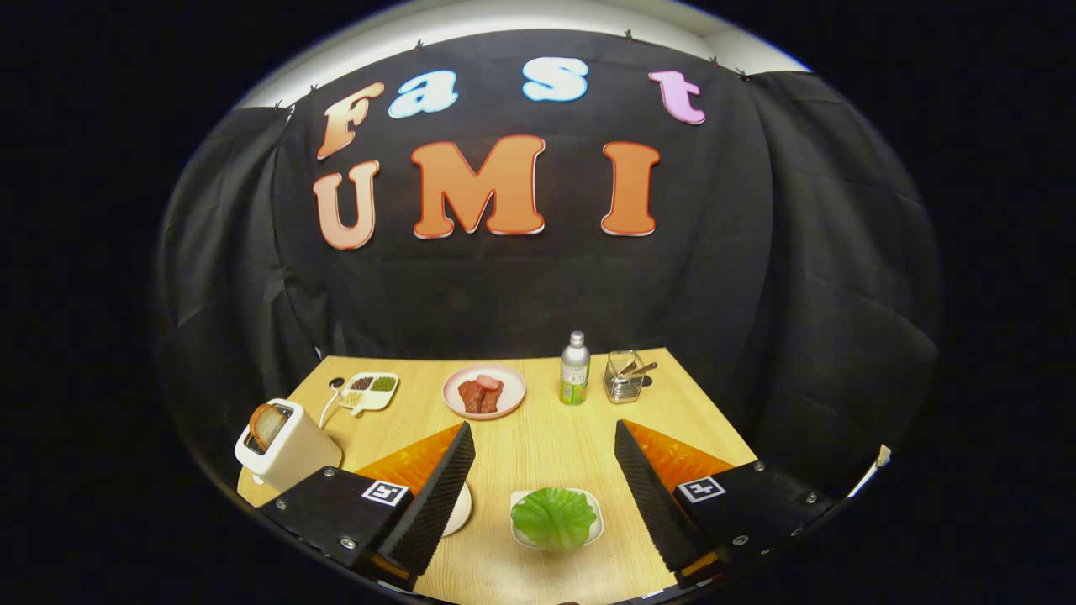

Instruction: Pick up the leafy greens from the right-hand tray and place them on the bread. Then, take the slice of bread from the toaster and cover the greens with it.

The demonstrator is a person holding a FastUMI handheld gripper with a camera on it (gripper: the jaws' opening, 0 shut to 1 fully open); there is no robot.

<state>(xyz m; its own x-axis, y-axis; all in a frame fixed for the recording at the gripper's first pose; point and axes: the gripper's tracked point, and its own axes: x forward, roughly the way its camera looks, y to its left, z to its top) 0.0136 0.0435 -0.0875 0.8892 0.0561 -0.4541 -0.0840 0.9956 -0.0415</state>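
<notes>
**Nothing moved yet: greens on their tray, toast in the toaster**

From my seat, the task looks unstarted. The leafy greens (553, 518) lie on their small white tray (595, 504), between my fingers and low, near six o'clock. The slice of bread (267, 425) stands in the toaster (290, 449) off at nine o'clock, beyond my left finger. A white plate (460, 510) peeks out just beside that finger; I judge the base bread sits there, but the finger hides it. Both placements remain to do.

The gripper (545, 445) hovers above the wooden table (546, 420), pointing toward twelve o'clock, fingers spread wide and holding nothing. I'd tip down onto the greens next.
</notes>
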